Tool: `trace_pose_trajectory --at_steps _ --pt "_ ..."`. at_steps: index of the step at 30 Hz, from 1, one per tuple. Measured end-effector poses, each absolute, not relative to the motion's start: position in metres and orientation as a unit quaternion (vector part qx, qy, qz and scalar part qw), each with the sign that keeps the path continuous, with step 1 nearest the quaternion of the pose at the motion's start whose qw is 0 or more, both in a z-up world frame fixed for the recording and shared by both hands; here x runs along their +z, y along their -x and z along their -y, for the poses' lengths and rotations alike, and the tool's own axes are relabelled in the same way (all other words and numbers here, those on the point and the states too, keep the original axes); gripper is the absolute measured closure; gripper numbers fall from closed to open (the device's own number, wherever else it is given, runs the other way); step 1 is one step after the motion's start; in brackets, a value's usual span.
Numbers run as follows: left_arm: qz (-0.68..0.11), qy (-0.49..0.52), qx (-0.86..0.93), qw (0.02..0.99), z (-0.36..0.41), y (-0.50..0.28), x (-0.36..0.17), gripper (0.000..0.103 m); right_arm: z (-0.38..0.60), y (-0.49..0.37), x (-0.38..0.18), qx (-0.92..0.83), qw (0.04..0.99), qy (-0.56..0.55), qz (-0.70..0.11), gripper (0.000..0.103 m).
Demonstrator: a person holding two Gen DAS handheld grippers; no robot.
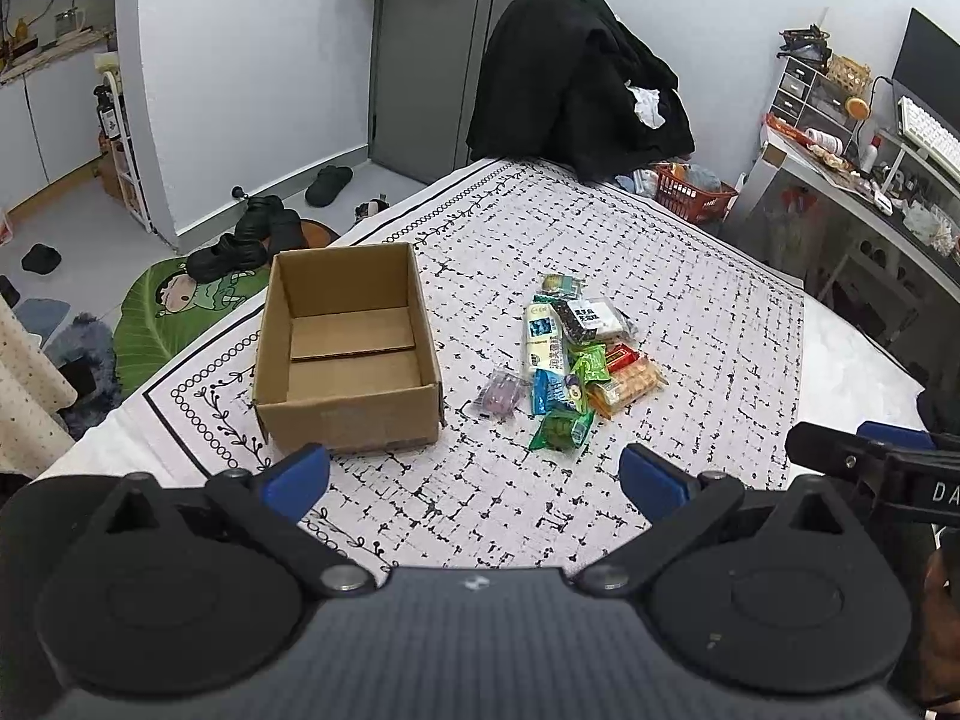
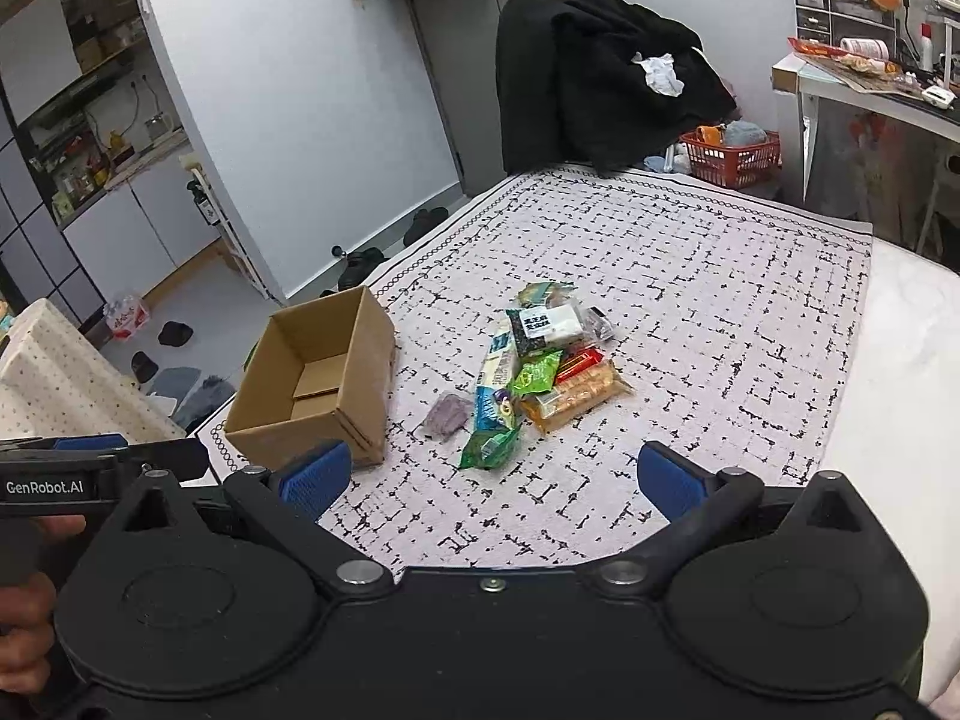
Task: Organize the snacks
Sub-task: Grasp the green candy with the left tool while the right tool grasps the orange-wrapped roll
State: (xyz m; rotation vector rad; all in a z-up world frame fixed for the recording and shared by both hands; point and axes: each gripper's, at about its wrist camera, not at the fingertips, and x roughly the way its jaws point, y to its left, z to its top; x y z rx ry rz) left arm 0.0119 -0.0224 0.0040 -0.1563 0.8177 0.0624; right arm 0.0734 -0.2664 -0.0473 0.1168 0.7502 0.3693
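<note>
- The left gripper (image 1: 474, 474) sits at the bottom centre of its own view with its blue pads spread wide apart and nothing between them; it hovers above the patterned cloth (image 1: 690, 276), short of everything on it.
- The right gripper (image 2: 492, 480) is likewise at the bottom centre of its view, blue pads well apart and empty, hanging over the near edge of the cloth.
- Each gripper shows in the other's view: the right one pokes in at the lower right edge of the left view, the left one at the lower left edge of the right view, with part of a hand behind it.
- Just beyond the left gripper, left of centre in both views, stands the cardboard box (image 1: 348, 348), open at the top. Its floor shows only bare cardboard flaps; no snack lies inside.
- Right of the box, near the middle of both frames, lies the snack pile (image 1: 570, 354): green, blue, white, red and orange packets overlapping one another.
- A small purple packet (image 1: 498, 399) lies slightly apart, between pile and box.
- A green packet (image 1: 561, 429) sits at the near end of the pile, closest to both grippers.
- My reading: the sorting has not begun. Every snack remains on the cloth, and all of them are still to be lifted into the box.
</note>
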Motion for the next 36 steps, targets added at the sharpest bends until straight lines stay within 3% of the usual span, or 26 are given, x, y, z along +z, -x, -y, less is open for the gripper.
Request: trace_pose_trajectory --at_steps 18,26,36 --pt "-0.424 0.072 0.024 0.903 0.054 -0.062 -0.025 0.001 0.294 -0.127 -0.083 0.174 0.896 -0.100 -0.395 0.001" --pt "-0.431 0.079 0.038 0.898 0.060 -0.087 -0.044 0.004 0.302 -0.156 -0.111 0.182 0.881 -0.134 -0.415 0.012" --pt "-0.449 0.100 0.052 0.887 0.067 -0.122 -0.075 0.017 0.305 -0.192 -0.141 0.186 0.861 -0.190 -0.434 0.022"
